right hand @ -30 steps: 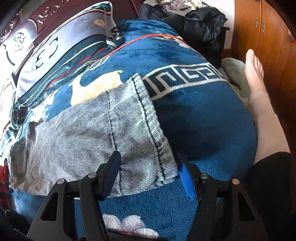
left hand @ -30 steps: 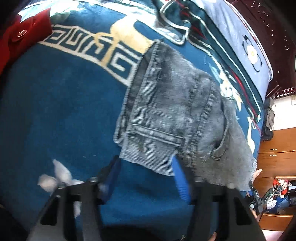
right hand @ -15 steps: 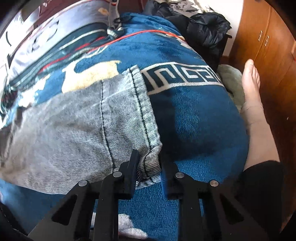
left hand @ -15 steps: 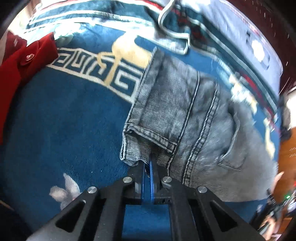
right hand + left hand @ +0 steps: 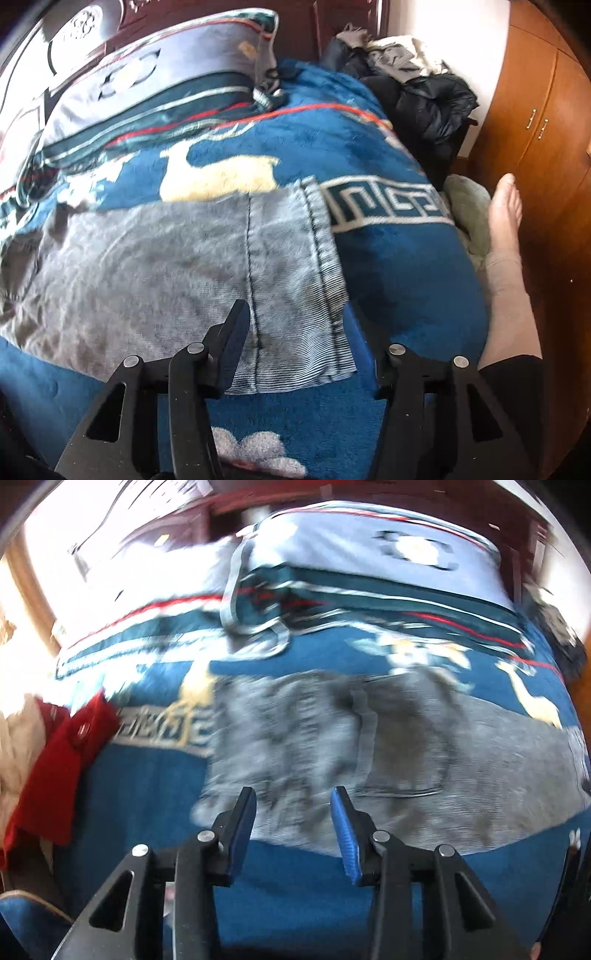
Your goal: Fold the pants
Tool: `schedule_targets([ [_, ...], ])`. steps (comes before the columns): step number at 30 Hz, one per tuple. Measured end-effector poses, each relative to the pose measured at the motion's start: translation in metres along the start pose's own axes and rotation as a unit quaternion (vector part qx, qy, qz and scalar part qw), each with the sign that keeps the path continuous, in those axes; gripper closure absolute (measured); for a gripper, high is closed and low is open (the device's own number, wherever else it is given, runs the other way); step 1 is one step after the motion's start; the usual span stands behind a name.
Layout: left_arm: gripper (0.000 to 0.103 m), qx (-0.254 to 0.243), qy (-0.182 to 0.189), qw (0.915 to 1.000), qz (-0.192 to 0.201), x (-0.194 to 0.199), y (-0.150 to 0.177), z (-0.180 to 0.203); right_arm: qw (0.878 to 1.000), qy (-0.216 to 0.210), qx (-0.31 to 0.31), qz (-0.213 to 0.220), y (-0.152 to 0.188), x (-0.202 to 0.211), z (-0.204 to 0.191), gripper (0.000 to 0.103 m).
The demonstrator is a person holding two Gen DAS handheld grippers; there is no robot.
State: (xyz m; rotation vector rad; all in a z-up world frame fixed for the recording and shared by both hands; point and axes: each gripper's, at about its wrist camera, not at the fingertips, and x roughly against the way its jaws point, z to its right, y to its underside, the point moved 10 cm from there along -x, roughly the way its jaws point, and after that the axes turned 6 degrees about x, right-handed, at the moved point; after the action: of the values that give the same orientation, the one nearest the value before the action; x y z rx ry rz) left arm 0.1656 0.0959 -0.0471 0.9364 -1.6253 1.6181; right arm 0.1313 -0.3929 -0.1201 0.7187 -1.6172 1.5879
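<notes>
The grey denim pants (image 5: pixel 369 746) lie folded flat across the blue patterned blanket (image 5: pixel 140 790); the left wrist view is motion-blurred. My left gripper (image 5: pixel 293 812) is open and empty, its blue pads just over the pants' near edge at the waist end. In the right wrist view the hem end of the pants (image 5: pixel 221 280) lies flat. My right gripper (image 5: pixel 299 325) is open and empty, straddling the near hem corner, its right finger mostly hidden against the blanket (image 5: pixel 399 266).
A red garment (image 5: pixel 55 760) lies at the left edge of the bed. A folded striped quilt (image 5: pixel 369 572) sits at the back by the dark headboard. A dark jacket pile (image 5: pixel 417 92), a wooden wardrobe (image 5: pixel 535 129) and the person's bare foot (image 5: pixel 506 206) are on the right.
Both grippers were shut on the pants' near edge half a second ago; now both have opened and let go, and the pants lie flat. The left camera has swung up and is moving.
</notes>
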Motion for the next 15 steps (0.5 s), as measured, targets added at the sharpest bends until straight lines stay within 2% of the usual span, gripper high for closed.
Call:
schedule_targets([
  [3, 0.059, -0.035, 0.047, 0.9981, -0.019, -0.010, 0.011, 0.061, 1.000, 0.007, -0.002, -0.028, 0.008, -0.012, 0.002, 0.052],
  [5, 0.060, -0.078, 0.071, 0.9940, -0.029, -0.017, 0.025, 0.104, 0.999, 0.007, -0.014, -0.034, 0.010, -0.015, 0.007, 0.052],
  [8, 0.063, -0.145, 0.116, 0.9823, -0.025, -0.015, 0.039, 0.170, 0.999, -0.004, -0.028, -0.018, 0.007, -0.006, 0.010, 0.052],
  [10, 0.063, -0.178, 0.132, 0.9748, -0.023, -0.015, 0.046, 0.200, 0.999, -0.003, -0.033, -0.017, 0.008, -0.005, 0.013, 0.051],
  [12, 0.068, -0.210, 0.123, 0.9695, -0.032, -0.026, 0.056, 0.220, 0.999, -0.004, -0.039, -0.034, 0.013, -0.012, 0.015, 0.051],
  [13, 0.071, -0.222, 0.109, 0.9678, -0.045, -0.038, 0.062, 0.223, 0.998, -0.002, -0.042, -0.048, 0.017, -0.017, 0.017, 0.052],
  [14, 0.072, -0.233, 0.087, 0.9665, -0.063, -0.054, 0.069, 0.219, 0.997, 0.000, -0.044, -0.061, 0.021, -0.022, 0.018, 0.051],
  [15, 0.071, -0.233, 0.080, 0.9665, -0.072, -0.065, 0.074, 0.215, 0.996, -0.002, -0.051, -0.068, 0.023, -0.025, 0.020, 0.051],
])
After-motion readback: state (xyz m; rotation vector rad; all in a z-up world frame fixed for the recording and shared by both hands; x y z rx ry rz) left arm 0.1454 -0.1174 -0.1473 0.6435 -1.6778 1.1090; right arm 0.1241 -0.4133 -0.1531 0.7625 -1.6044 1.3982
